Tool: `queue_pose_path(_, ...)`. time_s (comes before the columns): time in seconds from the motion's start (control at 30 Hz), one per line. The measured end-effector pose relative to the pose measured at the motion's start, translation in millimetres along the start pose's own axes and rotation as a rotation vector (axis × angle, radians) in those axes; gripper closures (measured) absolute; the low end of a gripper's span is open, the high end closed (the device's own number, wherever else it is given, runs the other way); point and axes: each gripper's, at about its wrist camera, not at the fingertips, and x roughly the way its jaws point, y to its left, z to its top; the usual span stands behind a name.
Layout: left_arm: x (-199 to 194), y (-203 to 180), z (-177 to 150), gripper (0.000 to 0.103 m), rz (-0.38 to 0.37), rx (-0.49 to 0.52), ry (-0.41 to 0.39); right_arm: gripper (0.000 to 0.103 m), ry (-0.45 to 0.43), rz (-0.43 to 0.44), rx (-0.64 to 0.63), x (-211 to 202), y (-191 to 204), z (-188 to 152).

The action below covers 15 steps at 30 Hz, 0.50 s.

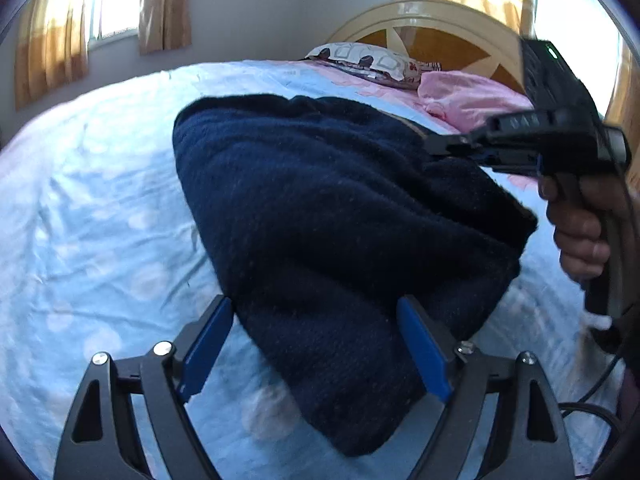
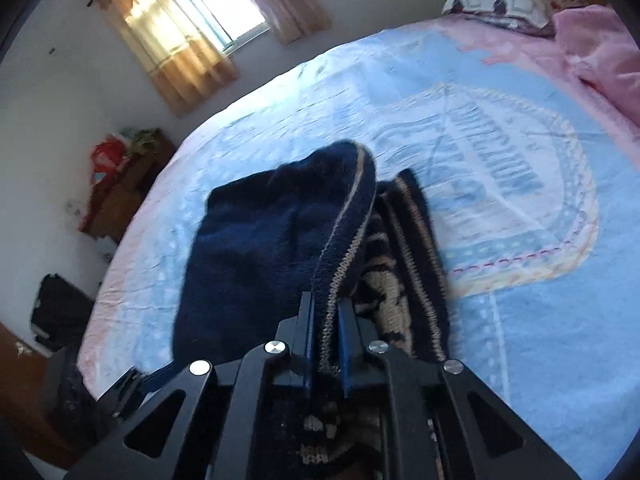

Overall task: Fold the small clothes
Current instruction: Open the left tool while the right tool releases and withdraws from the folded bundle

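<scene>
Dark navy knitted sweater (image 1: 332, 216) lying on the bed (image 1: 100, 216), partly folded into a thick bundle; long axis in the left wrist view running from upper left, far side, down toward the lower right near the camera, near end sagging between the left gripper (image 1: 316, 344) fingers. In the right wrist view same sweater (image 2: 256, 248) bunched up, one edge with a tan striped trim lifted and pulled toward the camera, patterned tan-and-navy part beside it on the right. Left gripper fingers (image 1: 208, 344) spread wide apart, blue pads on either side of the sweater's near end, not pressing on it; left pad just clear of the cloth, right pad at or over the cloth edge, contact not certain. Right gripper (image 2: 325, 332) fingers together, clamped on the trimmed edge of the sweater, cloth running back between the pads. From the left wrist view, right gripper (image 1: 452, 146) reaching in from the right at the sweater's far corner, a hand (image 1: 576, 224) on its handle, cable hanging below. Blue bedsheet with pale print under everything, pink blanket (image 1: 472, 96) and patterned pillow (image 1: 372, 58) by the headboard (image 1: 424, 24), well apart from the sweater. Curtains (image 2: 176, 52) and window (image 2: 224, 8) behind; wooden furniture with red item (image 2: 108, 160) beside the bed. Motion blur on cloth edges.
</scene>
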Motion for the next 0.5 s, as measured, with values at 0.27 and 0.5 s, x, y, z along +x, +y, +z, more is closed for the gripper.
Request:
queue_pose_path(0.27,-2.4,0.3,-7.1,0.014,-0.092,-0.004,-0.021,0.097,0.003,-0.127,0.054,2.1,-35.2,-21.3)
queue_pose_path(0.5,-4.2,5.8,-9.0,0.009,-0.07,-0.054,-0.046,0.066,-0.002,-0.171,0.123,-7.6,-38.8,-8.8)
